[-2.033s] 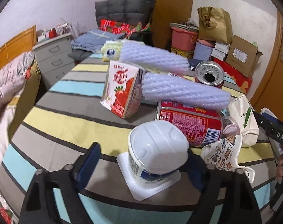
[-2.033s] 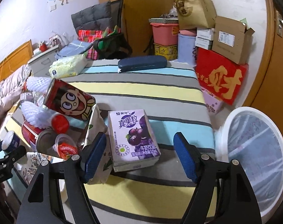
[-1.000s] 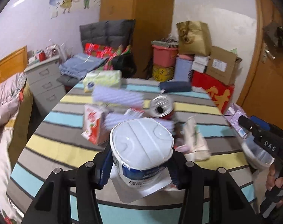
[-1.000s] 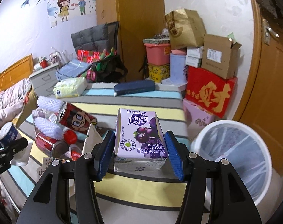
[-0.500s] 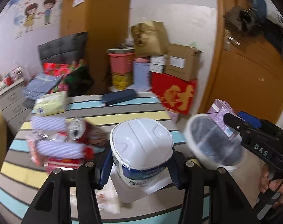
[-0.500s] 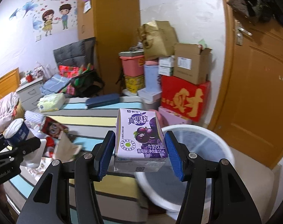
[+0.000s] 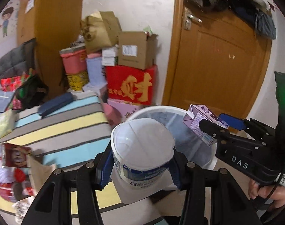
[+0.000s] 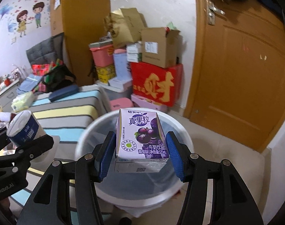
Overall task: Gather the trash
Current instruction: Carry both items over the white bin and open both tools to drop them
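Now, item one: my left gripper (image 7: 140,166) is clamped on a white yogurt cup (image 7: 142,150), blue pads pressed to its label on both sides, the cup's peeled foil lid hanging beneath it. Two seconds ago this cup sat on the striped bed with the pads spread wide of it; it is lifted clear and carried to the near rim of the white trash bin (image 7: 202,150). Item two: my right gripper (image 8: 141,155) grips a purple grape milk carton (image 8: 142,138), upright, pads against its two narrow sides. The carton lay on the bed two seconds ago, pads apart; half a second ago it was at the bin's edge, and it now hangs over the bin's open mouth, the clear liner visible below it. Item three: striped bed (image 7: 63,123), now to the left in both views rather than beneath the grippers, with a blue case (image 7: 56,104) on it and blurred litter, red cans and foam netting, at the far left. Item four: stacked boxes, including a red box (image 8: 157,84) with a gold character, beside a wooden door (image 8: 242,71).
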The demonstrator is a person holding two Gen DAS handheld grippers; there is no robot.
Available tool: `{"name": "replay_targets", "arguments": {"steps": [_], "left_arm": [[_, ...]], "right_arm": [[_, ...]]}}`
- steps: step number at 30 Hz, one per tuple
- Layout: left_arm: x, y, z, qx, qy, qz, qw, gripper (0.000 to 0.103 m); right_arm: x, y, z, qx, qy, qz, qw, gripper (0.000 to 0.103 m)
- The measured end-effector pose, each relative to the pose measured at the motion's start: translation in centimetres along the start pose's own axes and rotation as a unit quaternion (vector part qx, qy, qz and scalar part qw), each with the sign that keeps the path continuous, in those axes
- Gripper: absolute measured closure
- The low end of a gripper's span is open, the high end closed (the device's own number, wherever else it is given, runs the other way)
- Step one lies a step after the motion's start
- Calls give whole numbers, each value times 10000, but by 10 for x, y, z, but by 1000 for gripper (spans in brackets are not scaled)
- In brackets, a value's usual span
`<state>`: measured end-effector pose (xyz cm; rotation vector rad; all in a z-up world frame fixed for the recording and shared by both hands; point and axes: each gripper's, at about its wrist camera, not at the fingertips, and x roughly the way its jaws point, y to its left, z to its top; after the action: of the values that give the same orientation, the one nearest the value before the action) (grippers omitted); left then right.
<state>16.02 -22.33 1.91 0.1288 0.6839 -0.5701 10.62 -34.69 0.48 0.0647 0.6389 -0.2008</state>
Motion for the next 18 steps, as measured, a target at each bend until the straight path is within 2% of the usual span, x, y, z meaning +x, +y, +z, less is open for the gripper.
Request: {"name": "replay_targets", "arguments": {"steps": [9,18], "left_arm": [[53,-16,0,135,423,-149,9989,51],[70,-15,1,126,554,-220,9981,48]], "right_arm": [[19,-20,-15,10,485,-84,9988,46],[42,-27,-19,-56,849,-32,9964,46]]}}
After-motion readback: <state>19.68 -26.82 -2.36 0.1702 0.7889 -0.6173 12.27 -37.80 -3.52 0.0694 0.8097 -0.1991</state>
